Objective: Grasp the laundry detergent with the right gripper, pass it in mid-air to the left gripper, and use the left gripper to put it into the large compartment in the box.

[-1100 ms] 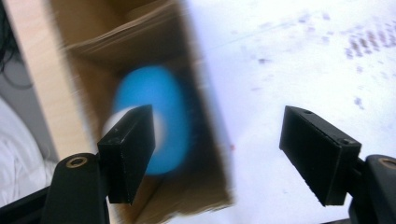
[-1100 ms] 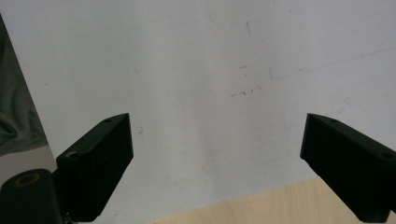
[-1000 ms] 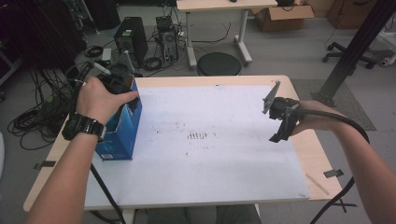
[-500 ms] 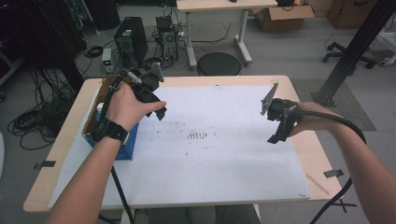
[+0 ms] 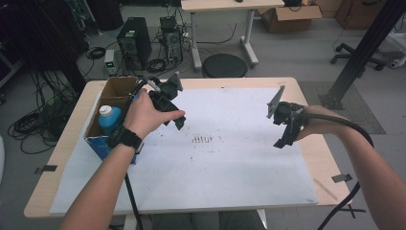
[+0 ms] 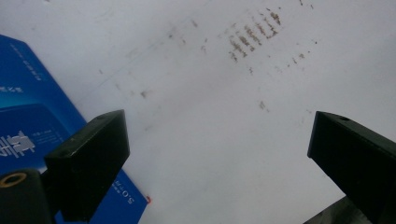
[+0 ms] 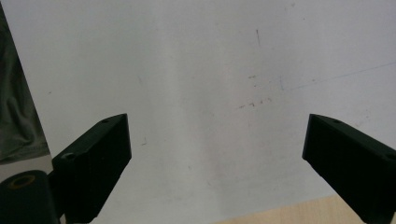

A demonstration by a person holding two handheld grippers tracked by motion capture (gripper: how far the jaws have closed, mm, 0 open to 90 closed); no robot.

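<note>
Now left tongs (image 5: 176, 120) empty, jaws just opening wide, nothing between; bottle (image 5: 109, 118) upright in box (image 5: 106, 91) at nine o'clock of surface (image 5: 311, 143), apparently dropped off. Right tongs (image 5: 282, 139) spread, idle at three o'clock.

White sheet (image 5: 230, 158) on wooden table (image 5: 316, 148); round black stool (image 5: 224, 65), computer tower (image 5: 134, 45) behind.

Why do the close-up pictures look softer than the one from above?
High view: even room light, sharp on the box and the sheet, dim toward the far floor. Left gripper view: the jaws stand near the lens and look soft, and the smudges on the sheet are slightly blurred. Right gripper view: flat grey light, faint marks, no glare.
</note>
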